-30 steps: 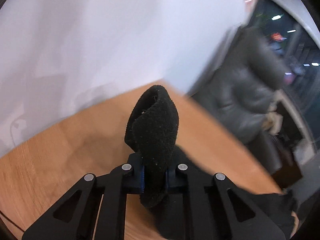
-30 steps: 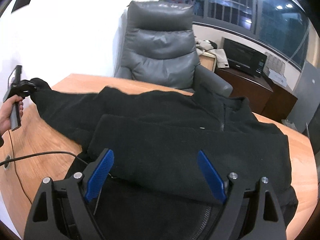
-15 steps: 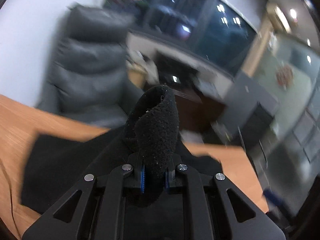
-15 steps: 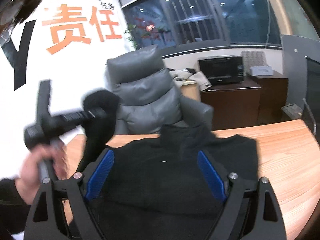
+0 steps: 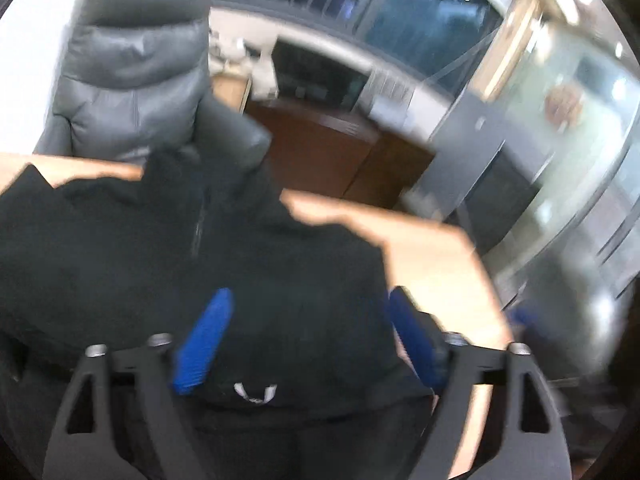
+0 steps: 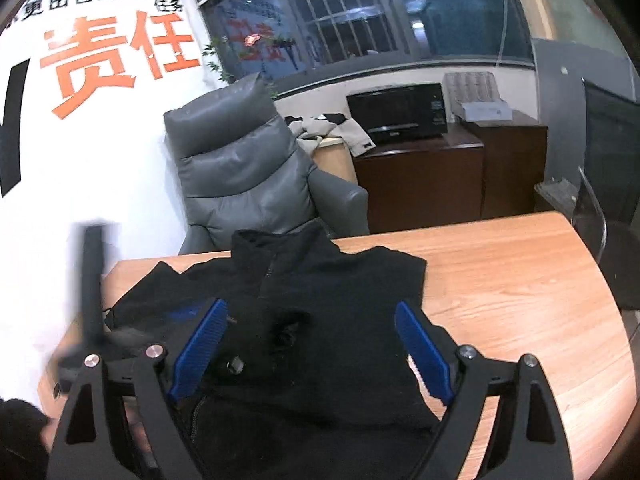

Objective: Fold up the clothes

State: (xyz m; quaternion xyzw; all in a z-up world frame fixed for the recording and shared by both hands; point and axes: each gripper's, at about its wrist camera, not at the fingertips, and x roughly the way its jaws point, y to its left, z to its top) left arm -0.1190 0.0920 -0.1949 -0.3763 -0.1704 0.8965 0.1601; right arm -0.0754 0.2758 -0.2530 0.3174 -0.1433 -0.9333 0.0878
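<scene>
A black fleece jacket [image 6: 344,288] lies flat on the wooden table [image 6: 520,288], collar toward the far edge and zip up the middle. My left gripper [image 5: 310,320] hovers over the jacket [image 5: 140,248]; its jaws are opening wide and nothing is pinched between its blue pads [image 5: 206,340]. A fuzzy sleeve end [image 6: 288,328] rests on the jacket's middle. My right gripper [image 6: 312,344] hangs open above the jacket's near half, its pads touching nothing. The left tool's blurred black body [image 6: 90,280] shows at the left of the right wrist view.
A grey leather armchair [image 6: 240,168] stands behind the table. A dark wooden cabinet [image 6: 420,184] with a black microwave [image 6: 400,112] lines the back wall. Bare tabletop stretches to the right of the jacket, ending at a rounded edge.
The left gripper, shut on the black sleeve, swung from the table's left across over the jacket, then opened and let the sleeve go. The right gripper shifted and stayed open.
</scene>
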